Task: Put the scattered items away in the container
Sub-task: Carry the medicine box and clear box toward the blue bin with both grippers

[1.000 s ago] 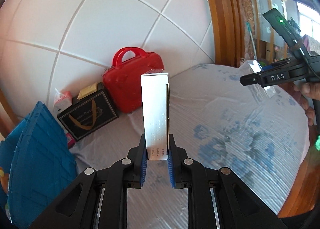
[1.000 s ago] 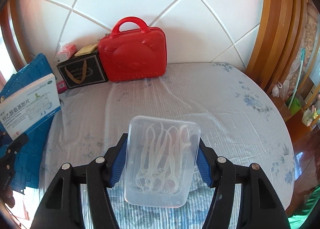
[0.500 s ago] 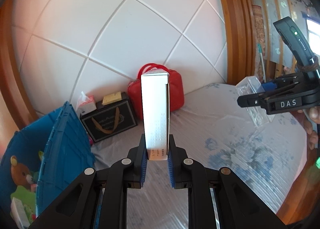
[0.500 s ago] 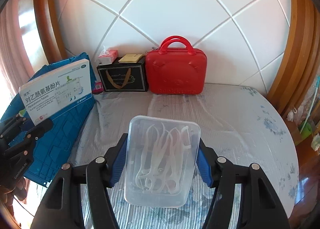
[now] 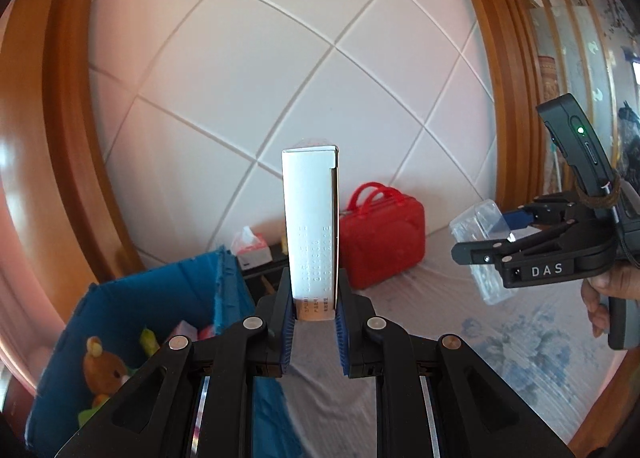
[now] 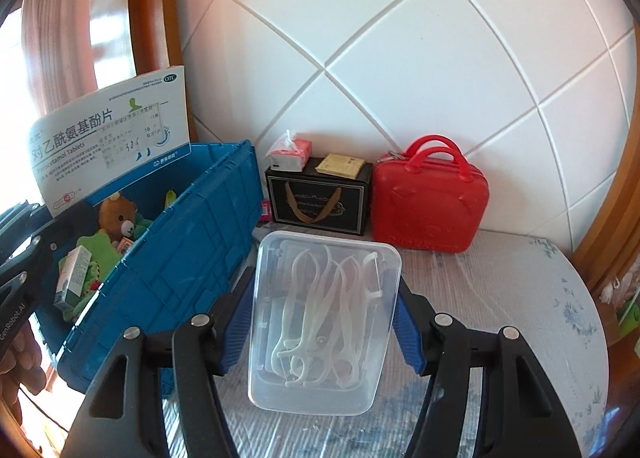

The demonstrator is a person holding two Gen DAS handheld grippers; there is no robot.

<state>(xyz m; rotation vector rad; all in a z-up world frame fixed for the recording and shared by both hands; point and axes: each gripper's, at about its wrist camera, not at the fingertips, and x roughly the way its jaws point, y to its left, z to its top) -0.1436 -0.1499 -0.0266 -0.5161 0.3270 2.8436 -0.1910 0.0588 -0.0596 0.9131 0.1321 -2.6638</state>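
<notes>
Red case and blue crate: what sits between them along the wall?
In the right wrist view, a black gift box stands between the red case and blue crate, with a tissue pack on top.

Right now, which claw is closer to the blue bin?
Left. The left claw holds the tablet box beside the blue bin; the right claw hangs farther off, over the table.

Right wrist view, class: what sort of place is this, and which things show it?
Probably a room in a home: a table under a floral cloth, a white tiled wall framed in wood, and a blue crate holding a teddy bear.
</notes>
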